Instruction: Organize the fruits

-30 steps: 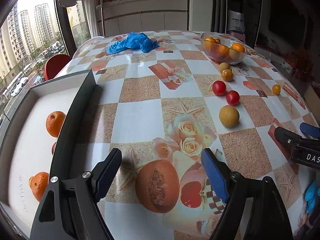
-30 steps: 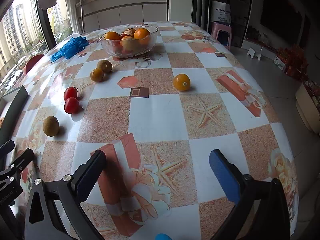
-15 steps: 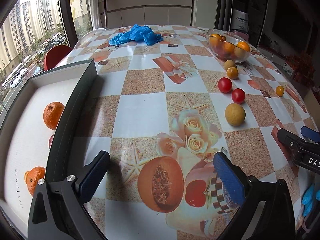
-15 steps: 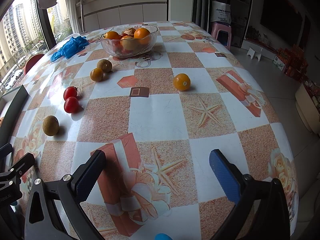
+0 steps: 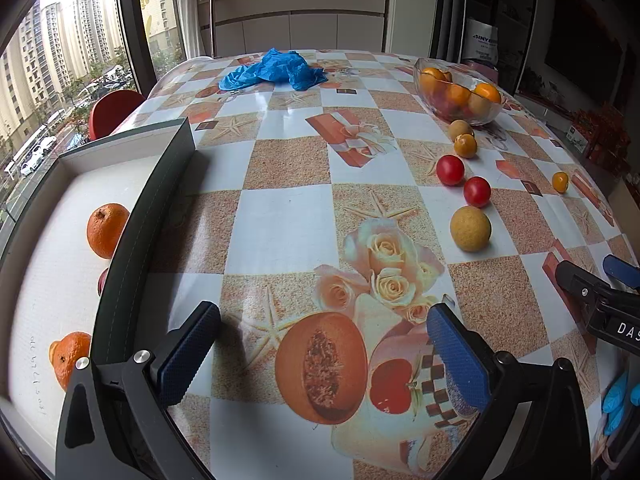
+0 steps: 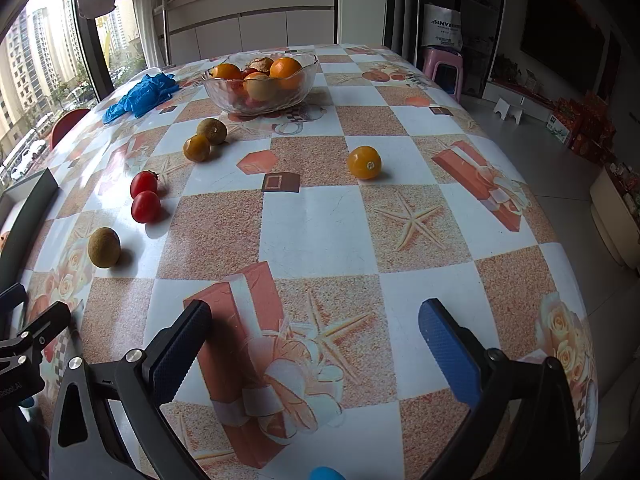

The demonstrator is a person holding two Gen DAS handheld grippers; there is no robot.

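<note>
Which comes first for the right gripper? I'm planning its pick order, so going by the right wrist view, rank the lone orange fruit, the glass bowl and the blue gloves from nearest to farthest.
1. Lone orange fruit: mid-table, slightly right of centre, nearest the right gripper.
2. Glass bowl: farther back, slightly left.
3. Blue gloves: far left, by the window, a little beyond the bowl.

Bright window daylight, fisheye-warped edges

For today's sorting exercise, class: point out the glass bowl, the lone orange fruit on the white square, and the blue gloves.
glass bowl (image 6: 224, 96), right wrist view, its left wall.
lone orange fruit (image 6: 364, 163), right wrist view, its middle.
blue gloves (image 5: 276, 70), left wrist view, middle of the heap.
</note>
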